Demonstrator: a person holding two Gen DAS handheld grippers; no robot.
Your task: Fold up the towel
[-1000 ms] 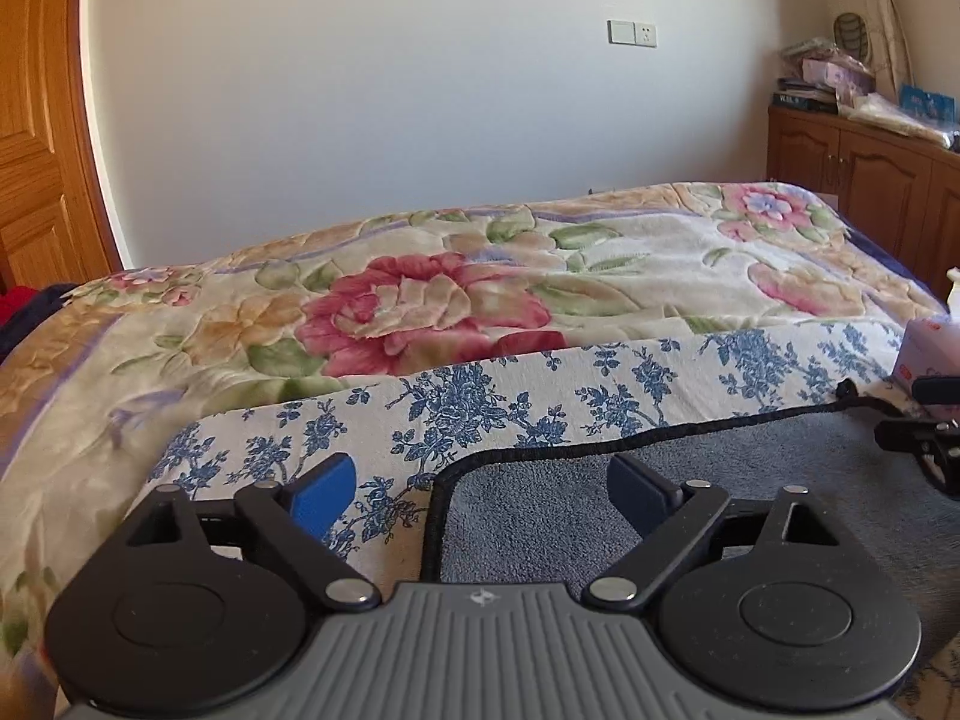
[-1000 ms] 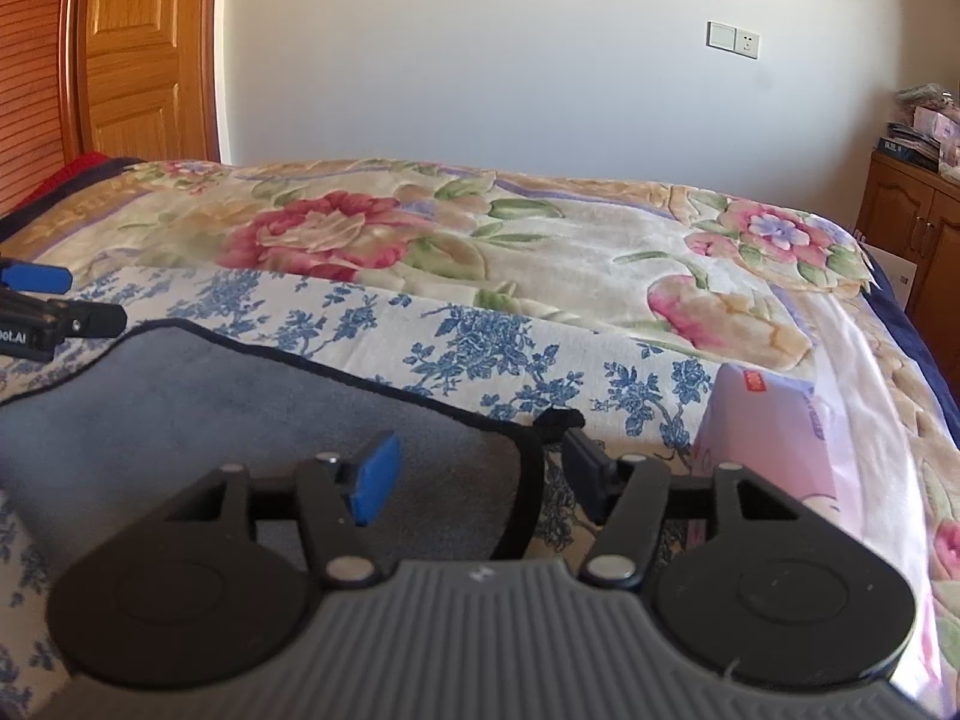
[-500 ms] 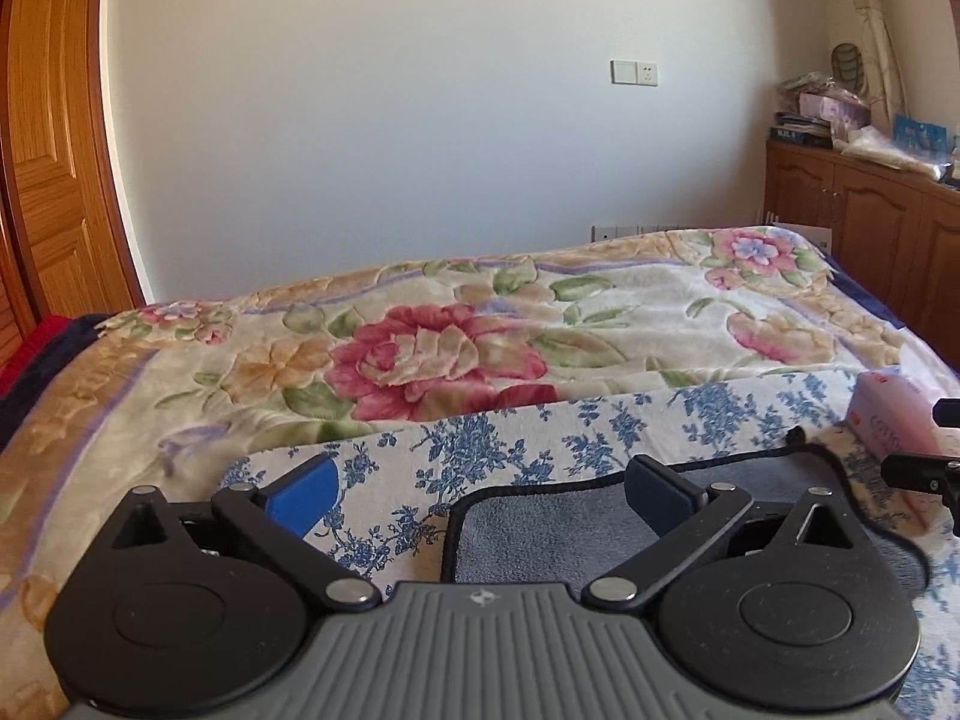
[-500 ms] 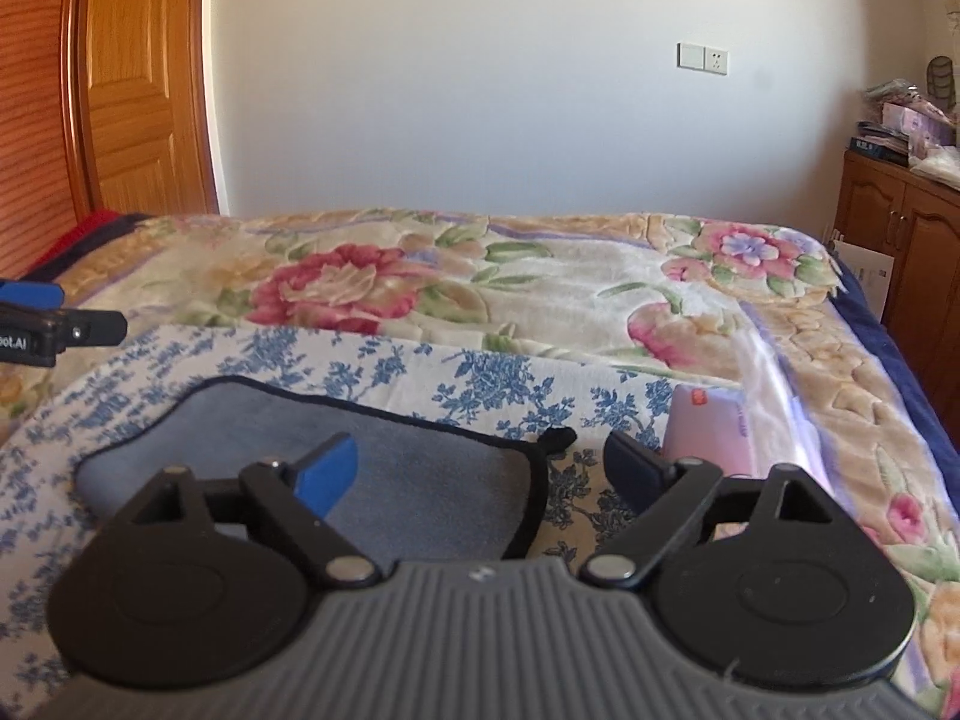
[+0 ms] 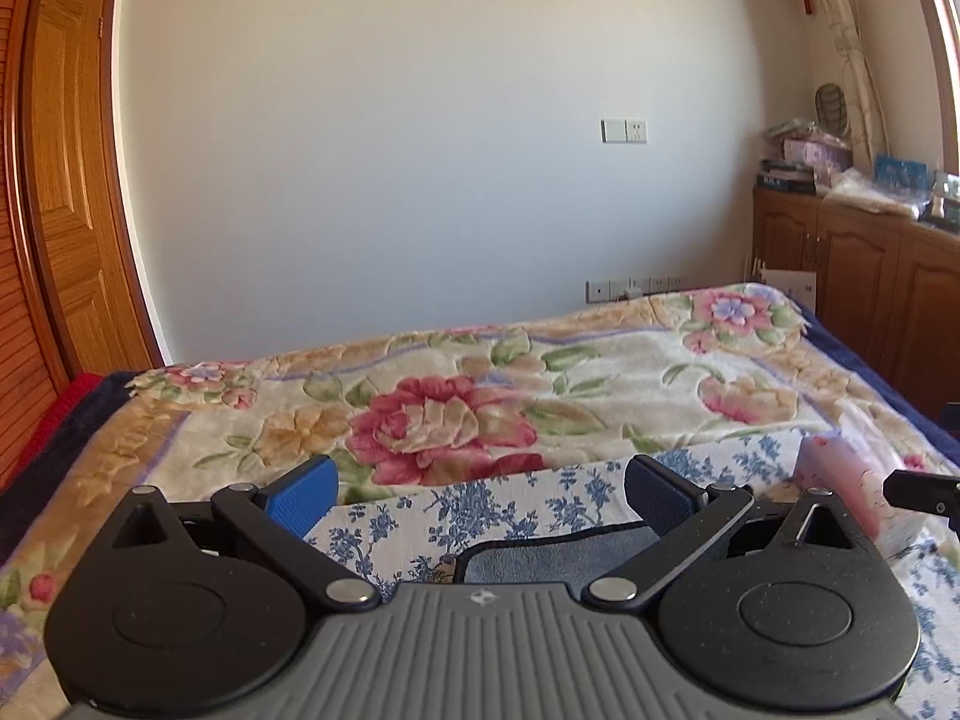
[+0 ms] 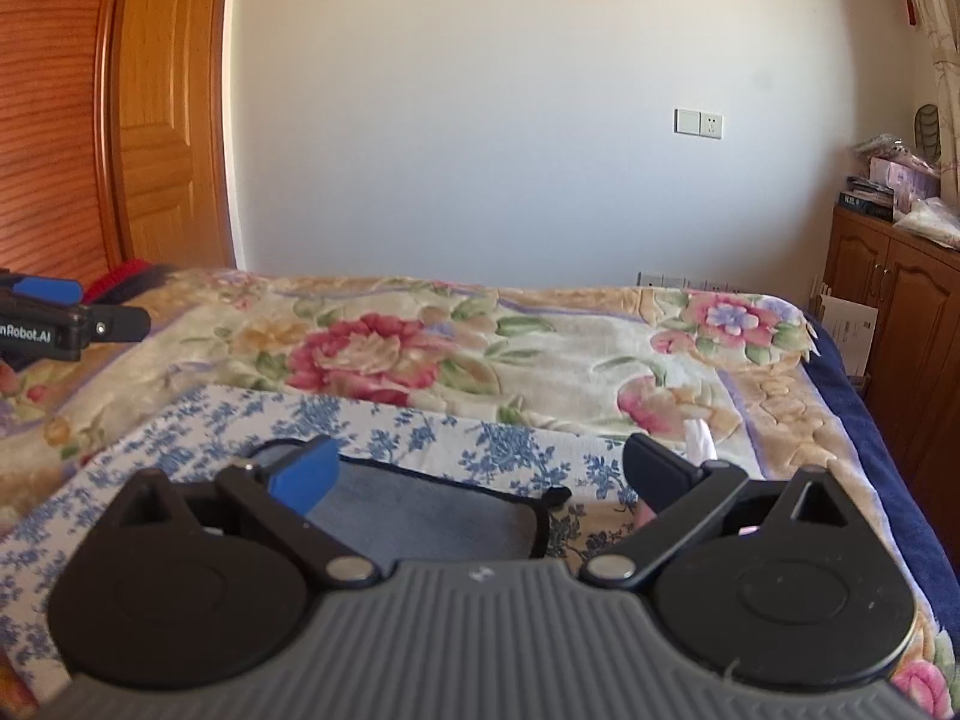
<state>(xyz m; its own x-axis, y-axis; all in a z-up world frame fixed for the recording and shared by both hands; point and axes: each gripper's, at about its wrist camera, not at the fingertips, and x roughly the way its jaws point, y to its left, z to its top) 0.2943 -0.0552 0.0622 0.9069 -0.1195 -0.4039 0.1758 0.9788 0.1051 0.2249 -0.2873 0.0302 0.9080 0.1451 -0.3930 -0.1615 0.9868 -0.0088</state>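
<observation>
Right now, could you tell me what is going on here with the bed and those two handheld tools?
A person holds two tools above a bed. The left tool and the right tool are both open and hold nothing. Below them a grey towel with dark edging lies flat on a blue-and-white floral cloth spread over the flowered blanket. A pink tissue pack sits to its right.

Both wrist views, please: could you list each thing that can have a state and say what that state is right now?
Left gripper: jaws open, holding nothing.
Right gripper: jaws open, holding nothing.
Towel: grey, flat on the blue-flowered cloth, not gripped.
Tissue pack: on the bed beside the cloth.
Door: shut.
Cabinet: doors shut.
</observation>
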